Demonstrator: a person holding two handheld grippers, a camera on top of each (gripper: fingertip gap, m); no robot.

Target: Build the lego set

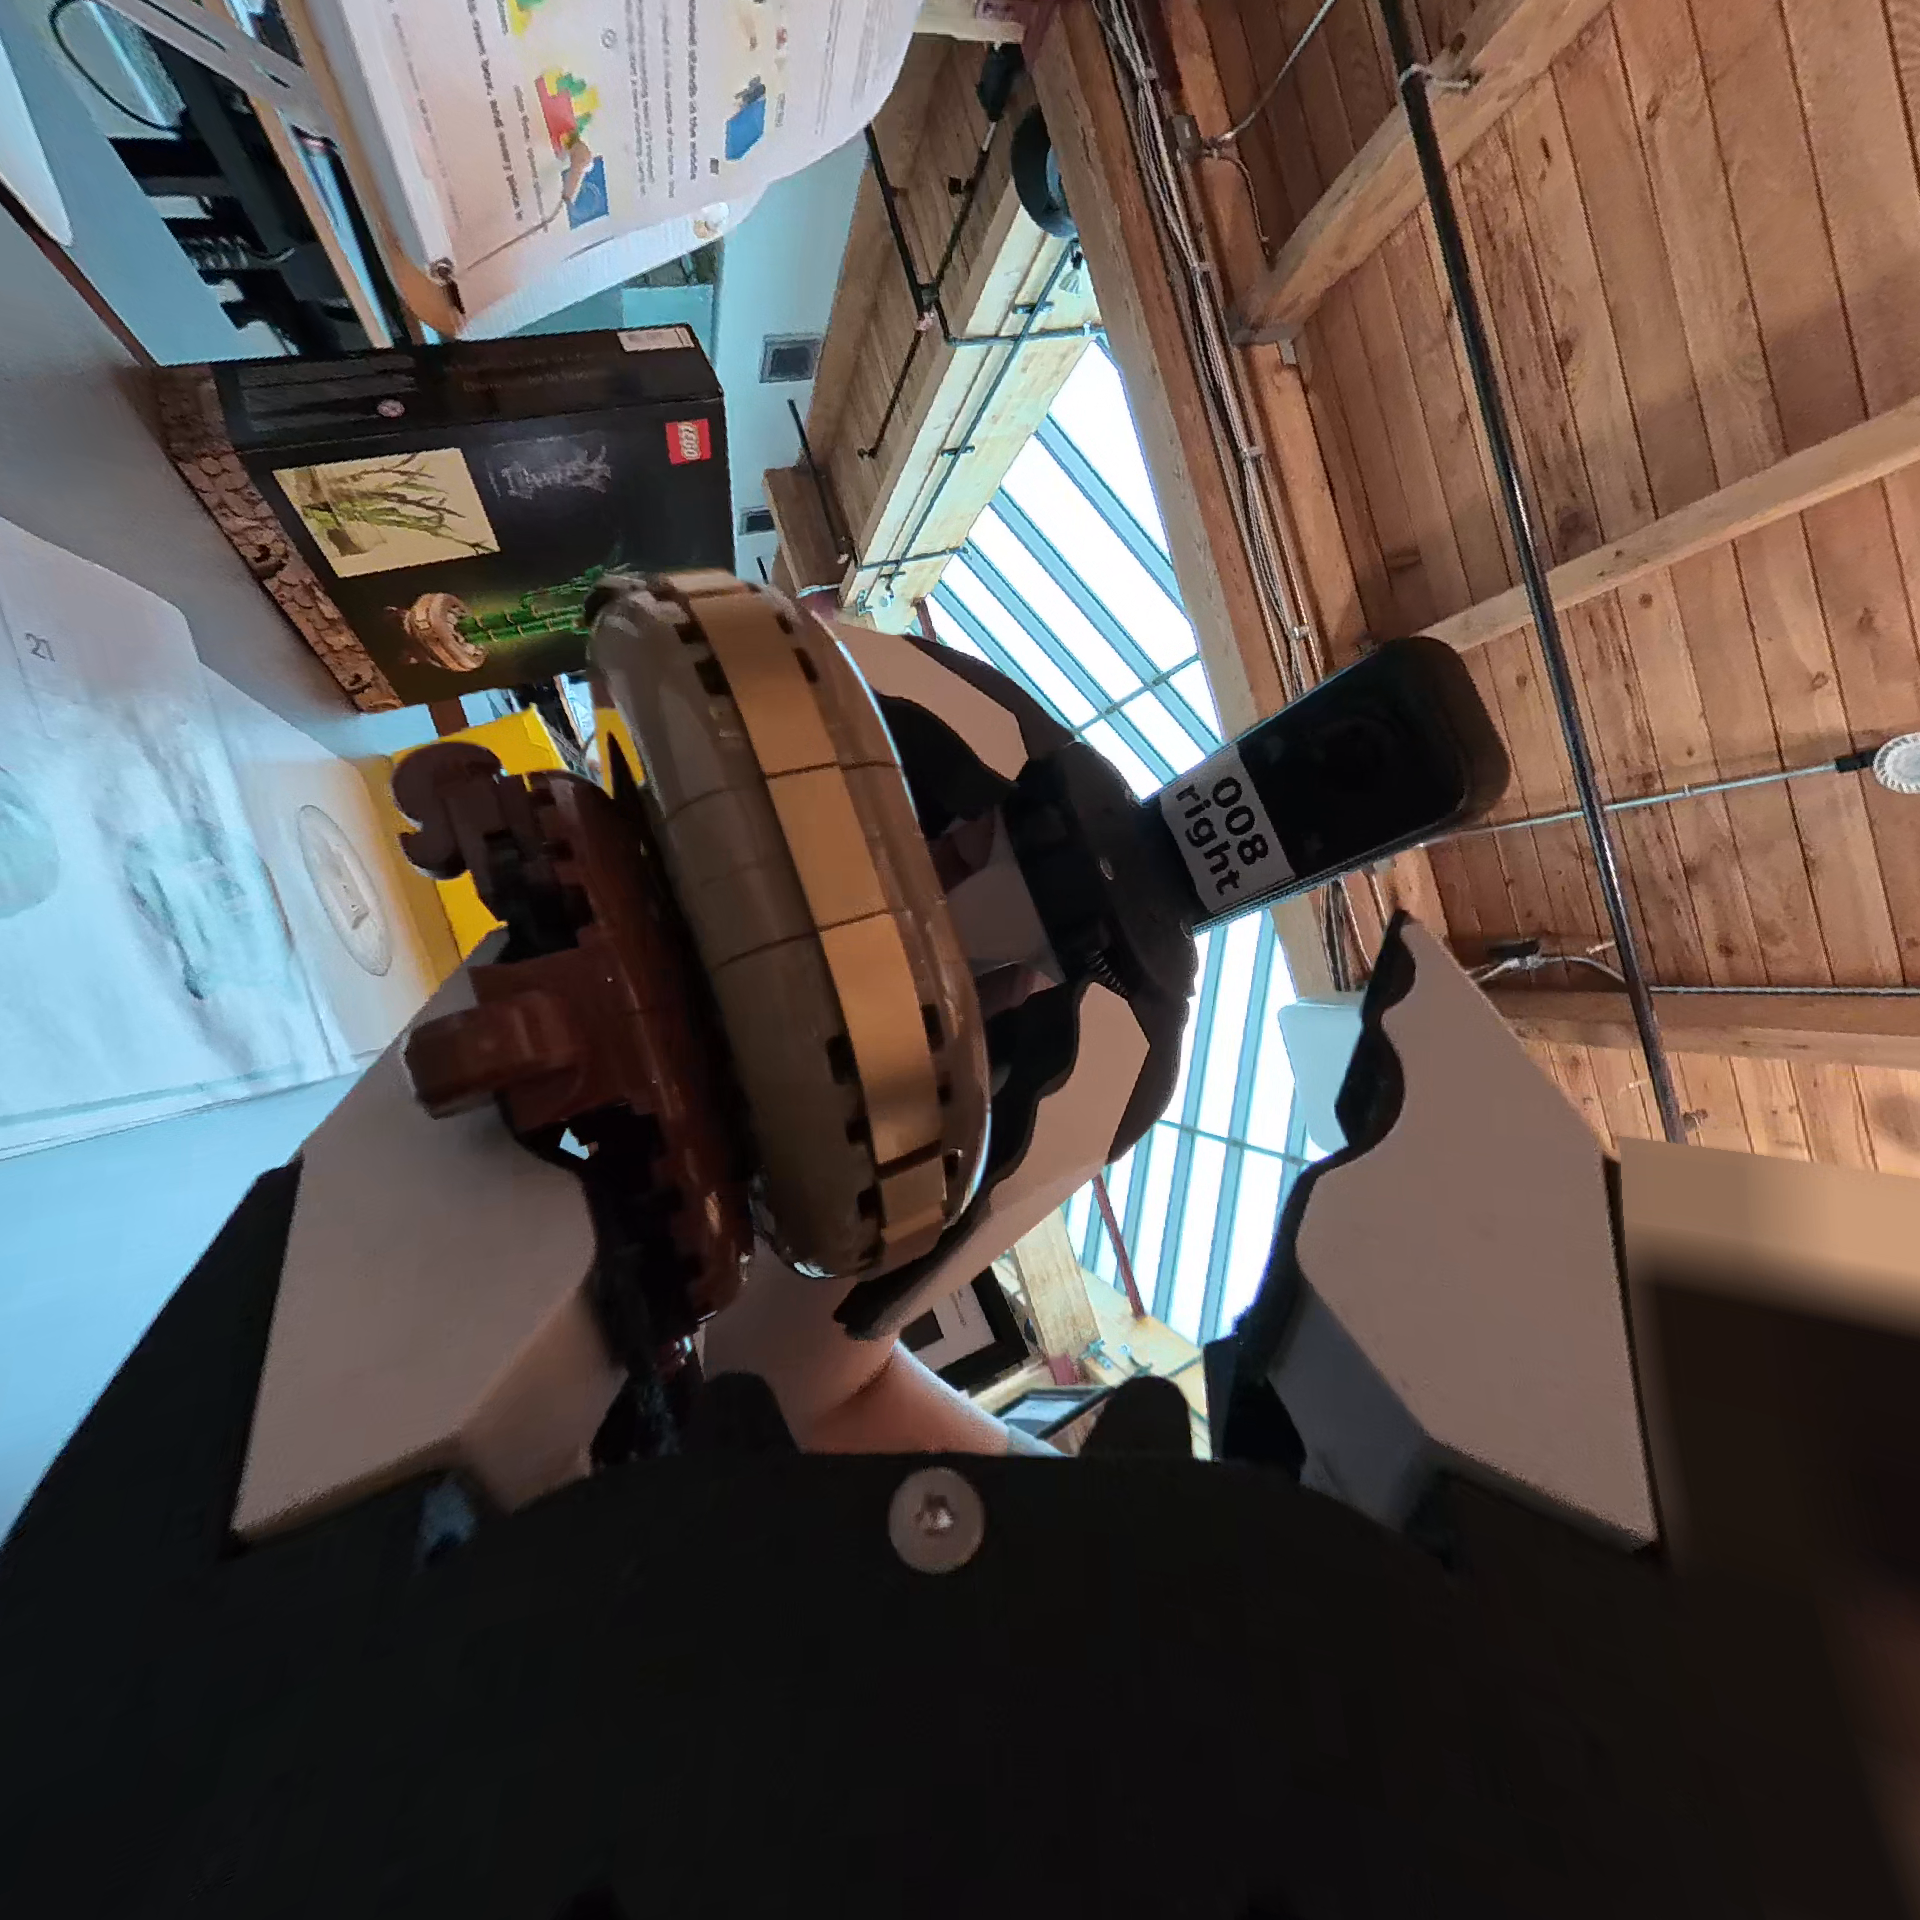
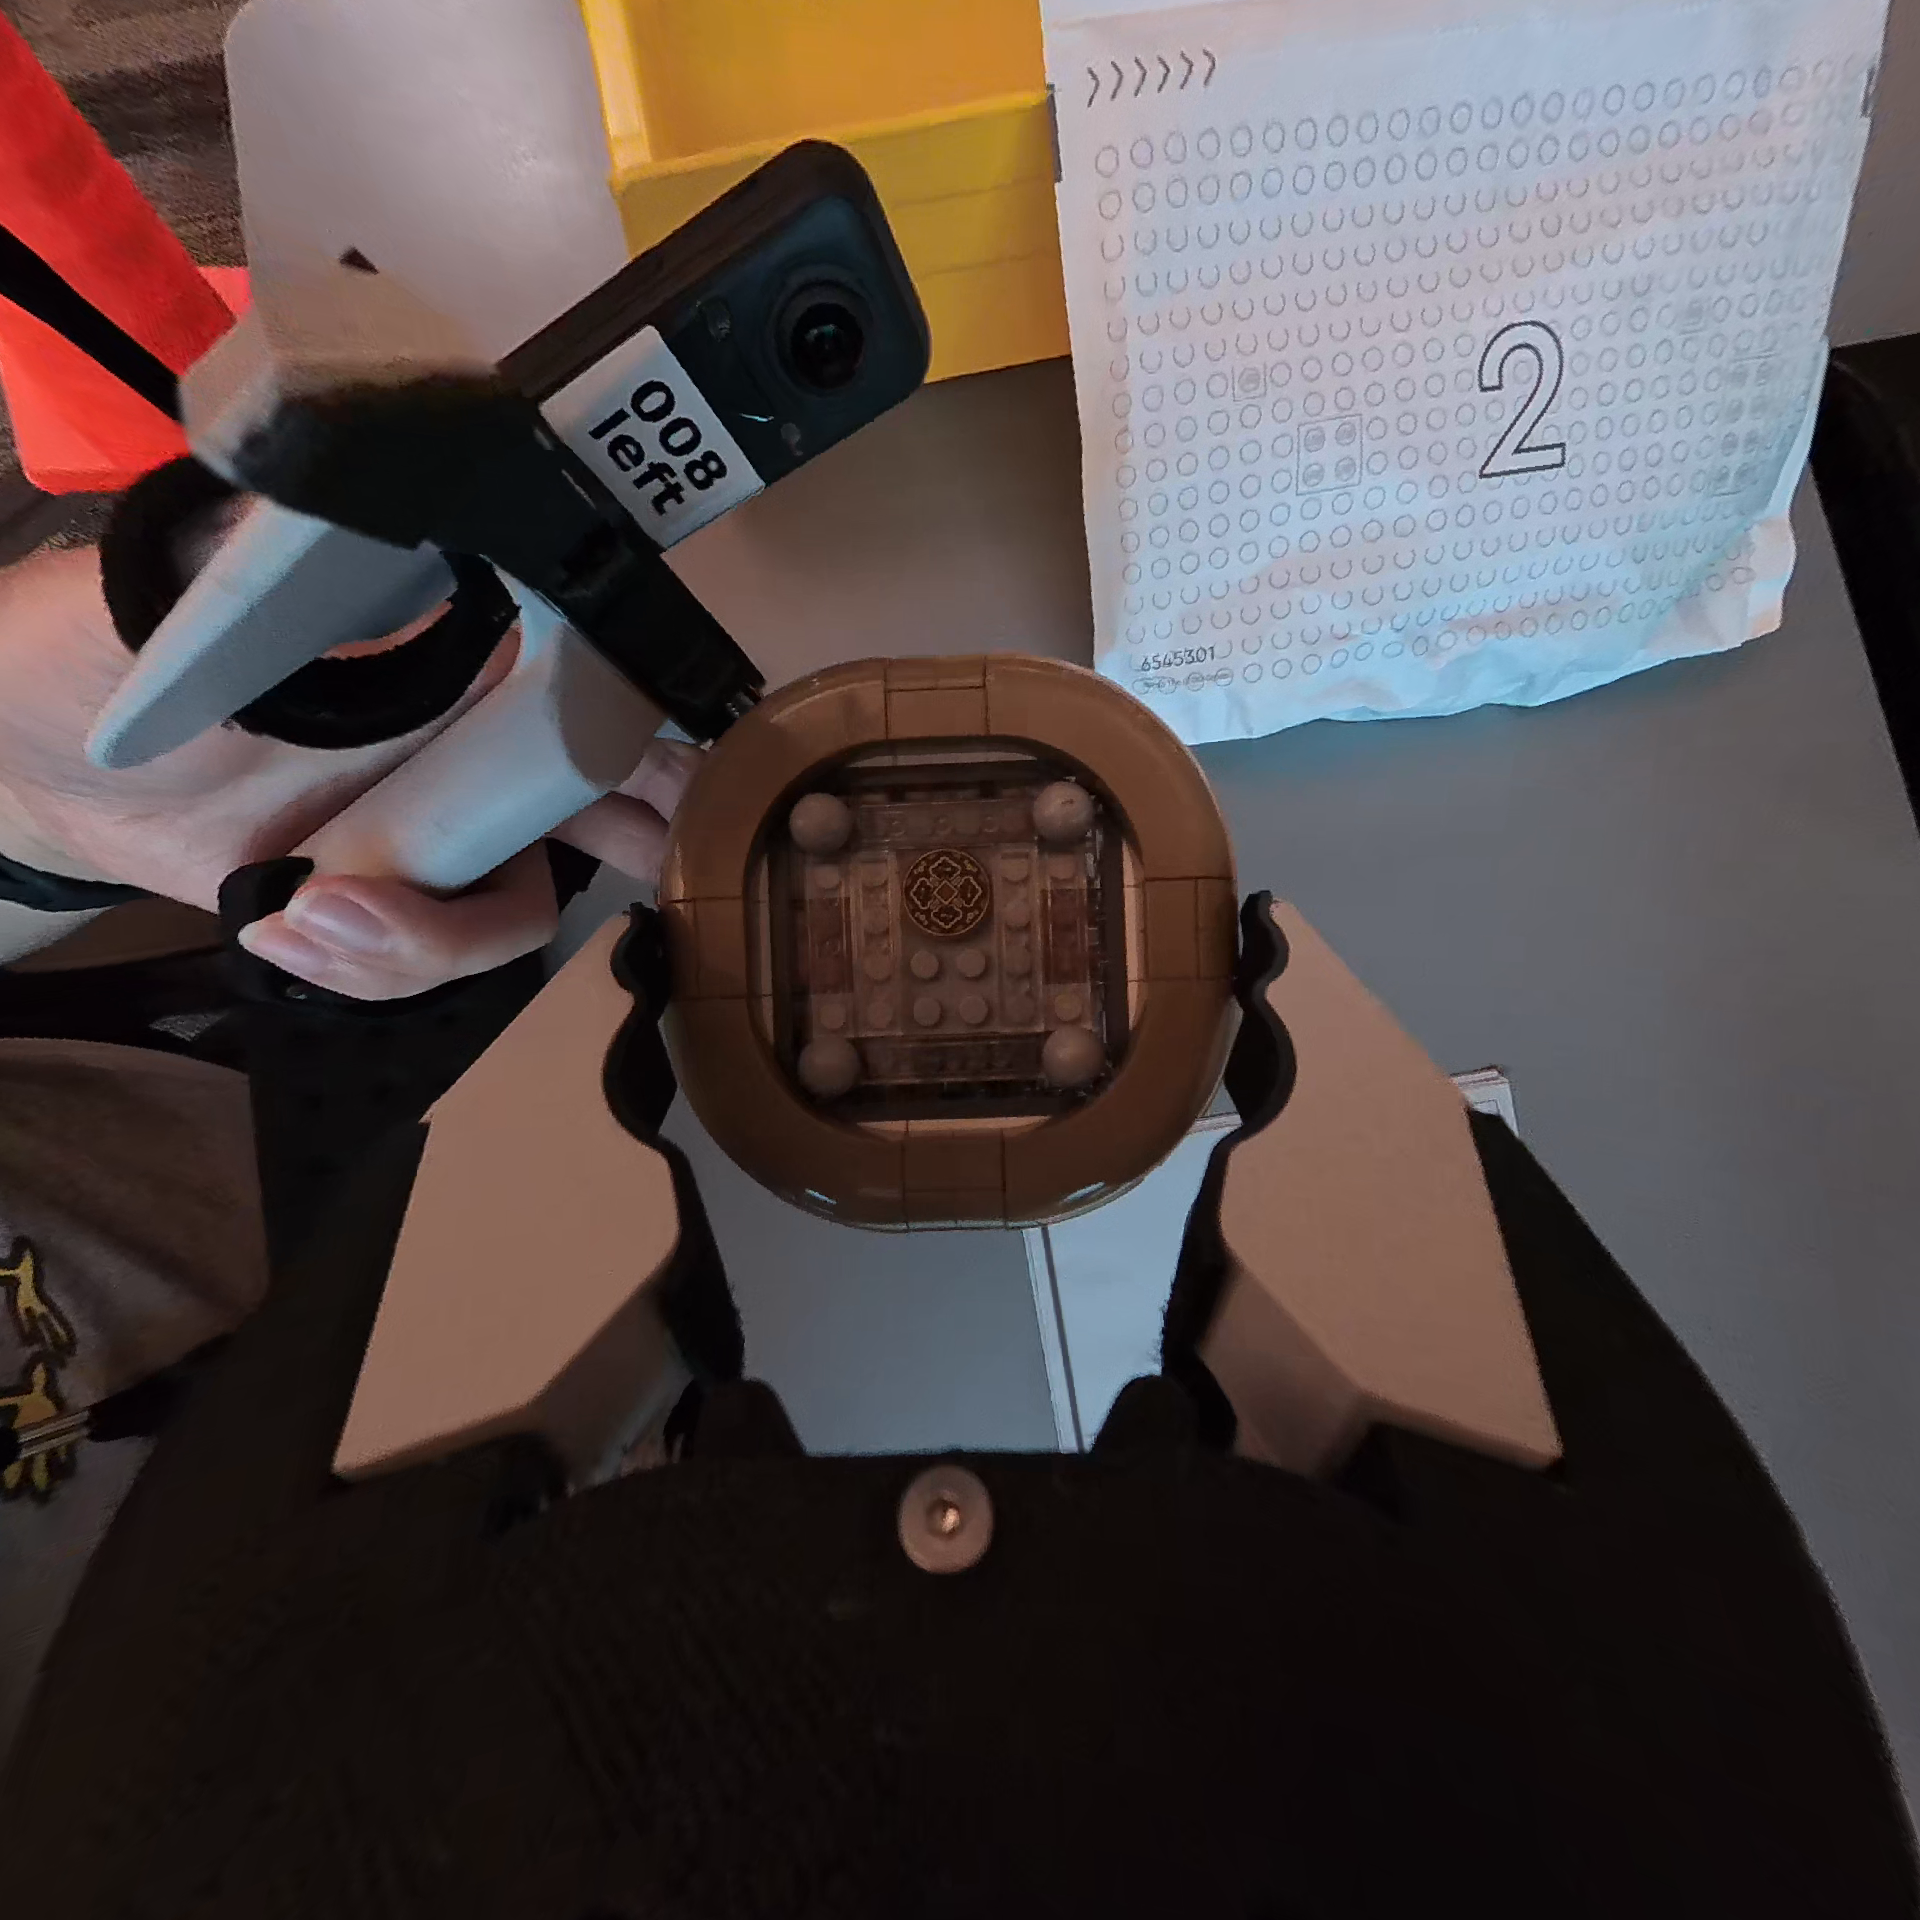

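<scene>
right tool [image 2: 940,997]: pinching one rounded tan brick-built pot [image 2: 940,940] between both fingers, four round knobs inside | left tool [image 1: 935,1122]: spread, one finger against pot's brown base [image 1: 582,997] | beyond right tool: one white numbered paper bag [image 2: 1455,364] on grey bench [image 2: 1558,935]

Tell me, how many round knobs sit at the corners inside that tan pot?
4: rear left knob, rear right knob, front left knob, front right knob, one at each corner inside the pot.
</scene>
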